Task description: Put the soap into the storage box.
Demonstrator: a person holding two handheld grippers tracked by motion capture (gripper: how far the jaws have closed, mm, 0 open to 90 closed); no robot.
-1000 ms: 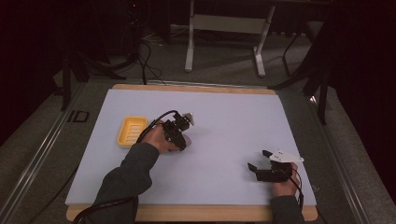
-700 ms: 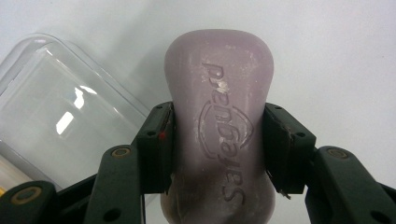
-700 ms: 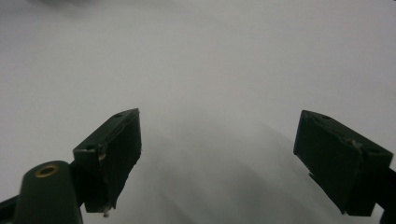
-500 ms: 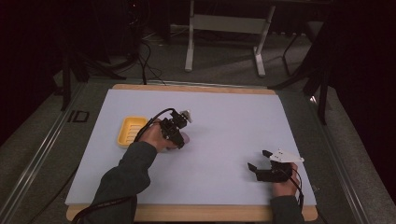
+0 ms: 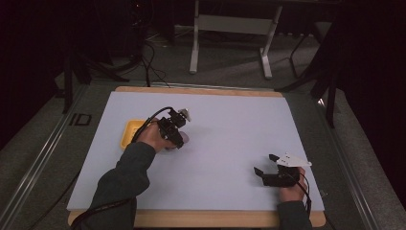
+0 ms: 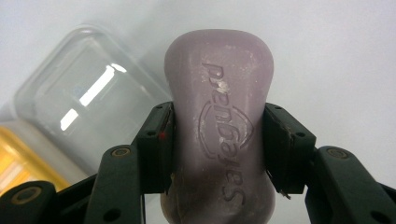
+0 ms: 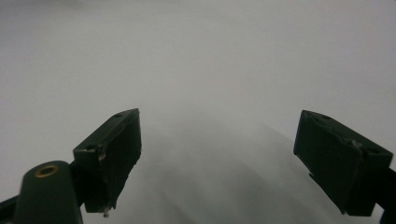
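Left gripper holds a purple soap bar; right gripper rests with nothing in it.

Nearest to the person, the right gripper (image 5: pixel 266 164) lies low on the white bench (image 5: pixel 230 143), its jaws spread wide with only bare surface between them. Further in, the left gripper (image 6: pixel 217 140) is closed on the soap bar (image 6: pixel 219 126), one pad pressing each long side, with the embossed face of the bar turned to the camera. The bar is above the bench, just beside a clear plastic lid (image 6: pixel 88 107) and a yellow tray (image 5: pixel 130 133) behind it.
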